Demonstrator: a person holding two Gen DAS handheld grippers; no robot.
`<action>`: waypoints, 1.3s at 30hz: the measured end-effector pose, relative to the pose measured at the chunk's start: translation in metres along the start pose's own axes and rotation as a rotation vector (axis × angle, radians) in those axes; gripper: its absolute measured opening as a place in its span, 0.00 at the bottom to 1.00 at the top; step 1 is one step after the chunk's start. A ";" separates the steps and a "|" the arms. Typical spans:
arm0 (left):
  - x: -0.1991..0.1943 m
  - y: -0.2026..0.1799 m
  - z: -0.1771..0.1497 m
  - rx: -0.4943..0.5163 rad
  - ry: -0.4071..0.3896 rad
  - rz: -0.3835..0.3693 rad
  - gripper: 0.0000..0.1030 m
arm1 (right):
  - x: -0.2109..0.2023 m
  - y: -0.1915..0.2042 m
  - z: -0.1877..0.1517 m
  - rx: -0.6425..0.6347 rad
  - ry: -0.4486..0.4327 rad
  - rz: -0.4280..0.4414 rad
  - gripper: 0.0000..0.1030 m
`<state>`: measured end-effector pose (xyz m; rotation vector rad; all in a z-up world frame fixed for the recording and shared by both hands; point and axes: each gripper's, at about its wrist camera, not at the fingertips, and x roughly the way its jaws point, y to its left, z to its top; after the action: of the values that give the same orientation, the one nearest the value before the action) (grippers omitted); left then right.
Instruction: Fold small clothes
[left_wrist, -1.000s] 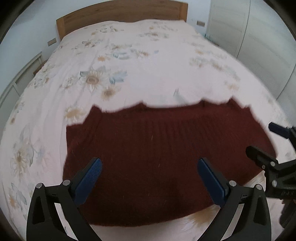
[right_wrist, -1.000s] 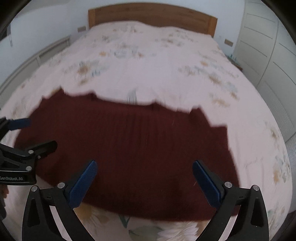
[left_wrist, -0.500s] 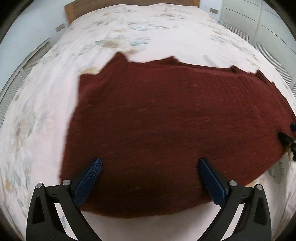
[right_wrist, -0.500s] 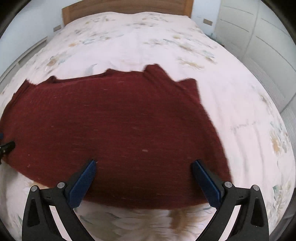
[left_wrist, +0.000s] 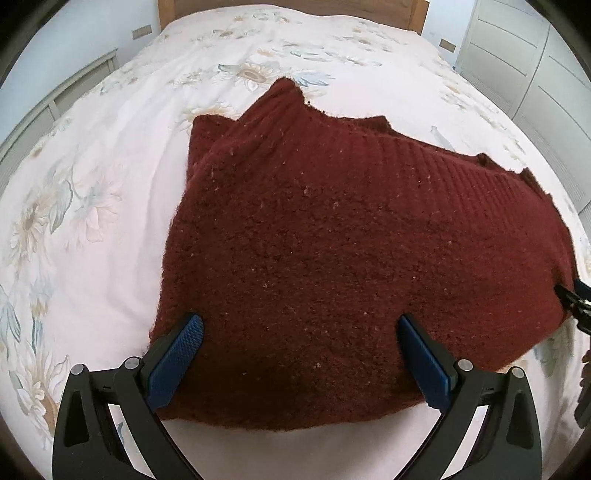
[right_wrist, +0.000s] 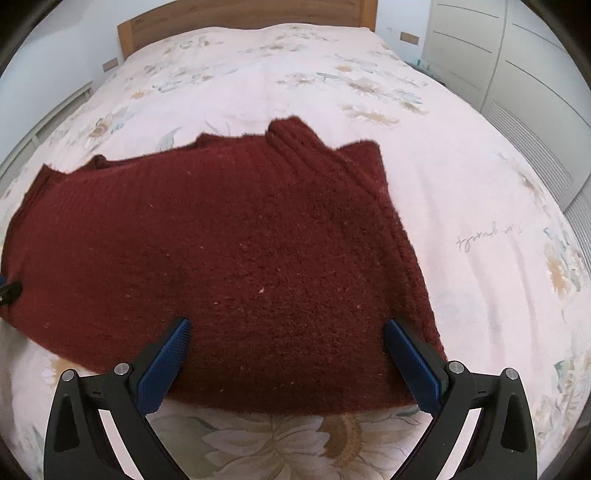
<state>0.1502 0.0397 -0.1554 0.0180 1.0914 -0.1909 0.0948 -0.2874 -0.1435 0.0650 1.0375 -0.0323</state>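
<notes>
A dark red knitted garment (left_wrist: 332, 236) lies spread flat on the bed; it also shows in the right wrist view (right_wrist: 229, 251). My left gripper (left_wrist: 299, 328) is open, its blue pads over the garment's near left part, close above the knit. My right gripper (right_wrist: 286, 328) is open over the garment's near right part, its right pad by the right edge. Neither holds anything. The right gripper's tip (left_wrist: 574, 299) shows at the garment's right edge in the left wrist view, and the left gripper's tip (right_wrist: 9, 290) shows at the left edge in the right wrist view.
The bed has a white floral cover (left_wrist: 110, 155) and a wooden headboard (right_wrist: 236, 14) at the far end. White wardrobe doors (right_wrist: 517, 74) stand to the right. A low white unit (left_wrist: 55, 99) runs along the left side.
Both grippers have moved forward and down toward the garment, which now fills much more of each view. Both stay open. The garment has not moved.
</notes>
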 end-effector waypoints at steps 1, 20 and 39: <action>-0.003 0.000 0.004 -0.001 0.017 -0.010 0.99 | -0.007 0.001 0.002 0.000 -0.002 0.004 1.00; 0.006 0.090 0.039 -0.233 0.186 -0.121 0.99 | -0.072 -0.015 -0.015 0.017 -0.051 0.027 1.00; -0.004 0.047 0.050 -0.179 0.215 -0.171 0.30 | -0.072 -0.050 -0.021 0.084 -0.024 0.011 1.00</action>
<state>0.2002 0.0814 -0.1329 -0.2201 1.3225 -0.2477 0.0373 -0.3363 -0.0937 0.1460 1.0114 -0.0669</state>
